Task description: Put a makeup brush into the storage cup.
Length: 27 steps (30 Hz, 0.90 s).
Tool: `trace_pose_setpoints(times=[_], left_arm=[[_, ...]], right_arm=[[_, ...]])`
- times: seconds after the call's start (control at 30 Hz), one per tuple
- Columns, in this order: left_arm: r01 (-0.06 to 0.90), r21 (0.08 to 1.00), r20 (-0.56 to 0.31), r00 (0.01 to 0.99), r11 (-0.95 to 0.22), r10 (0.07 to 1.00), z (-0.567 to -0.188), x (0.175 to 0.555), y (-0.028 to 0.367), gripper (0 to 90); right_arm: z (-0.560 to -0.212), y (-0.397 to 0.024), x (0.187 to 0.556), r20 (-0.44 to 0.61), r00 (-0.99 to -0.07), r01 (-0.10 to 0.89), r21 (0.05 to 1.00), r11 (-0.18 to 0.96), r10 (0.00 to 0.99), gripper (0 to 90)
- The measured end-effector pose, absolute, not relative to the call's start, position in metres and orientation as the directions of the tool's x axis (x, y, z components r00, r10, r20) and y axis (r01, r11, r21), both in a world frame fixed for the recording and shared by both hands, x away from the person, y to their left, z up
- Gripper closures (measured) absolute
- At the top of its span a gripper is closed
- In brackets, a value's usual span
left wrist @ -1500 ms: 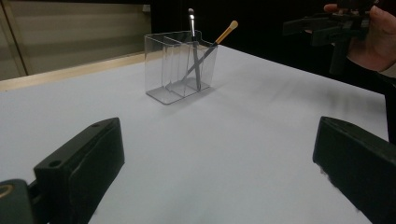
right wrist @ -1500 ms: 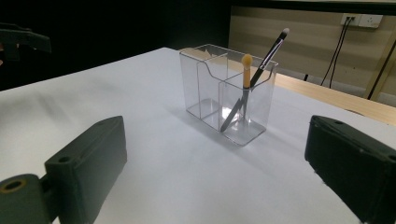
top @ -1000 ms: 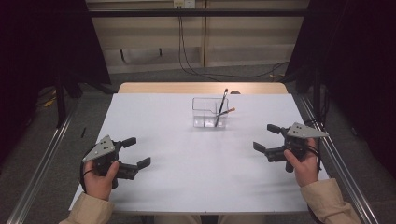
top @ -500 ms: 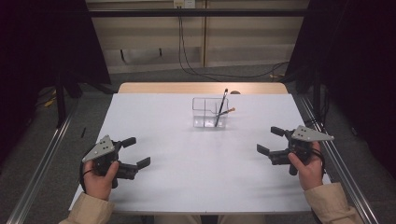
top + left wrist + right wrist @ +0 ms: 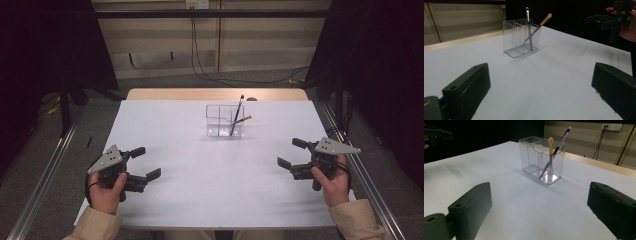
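Near opposite table (image 5: 210, 195) edges, both tools wide, left tool (image 5: 141, 163), right tool (image 5: 292, 153), clear organizer (image 5: 224, 120) well apart.

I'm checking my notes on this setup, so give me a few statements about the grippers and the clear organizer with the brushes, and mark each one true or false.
1. The left gripper has its jaws spread with nothing between them. True.
2. The right gripper is clamped on a brush. False: its jaws are apart and empty.
3. Both brushes stand in the same end compartment of the clear organizer. True.
4. The black-handled brush lies flat on the white table. False: it leans in the organizer.
5. The tan-tipped brush crosses the black-handled brush. True.
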<state>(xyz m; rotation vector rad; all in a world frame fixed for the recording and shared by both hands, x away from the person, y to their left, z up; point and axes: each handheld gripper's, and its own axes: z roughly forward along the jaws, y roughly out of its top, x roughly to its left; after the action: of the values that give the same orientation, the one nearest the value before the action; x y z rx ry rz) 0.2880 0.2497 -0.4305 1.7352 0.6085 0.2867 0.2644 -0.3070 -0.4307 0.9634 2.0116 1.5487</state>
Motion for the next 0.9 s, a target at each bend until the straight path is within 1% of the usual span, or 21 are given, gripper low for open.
trace_pose_setpoints(times=[0.9], left_arm=[[0.244, 0.959, -0.128, 0.829, -0.146, 0.545, -0.430, 0.287, 0.252, 2.0]], right_arm=[[-0.433, -0.316, 0.251, 0.071, -0.667, 0.273, 0.949, 0.155, 0.742, 5.0]])
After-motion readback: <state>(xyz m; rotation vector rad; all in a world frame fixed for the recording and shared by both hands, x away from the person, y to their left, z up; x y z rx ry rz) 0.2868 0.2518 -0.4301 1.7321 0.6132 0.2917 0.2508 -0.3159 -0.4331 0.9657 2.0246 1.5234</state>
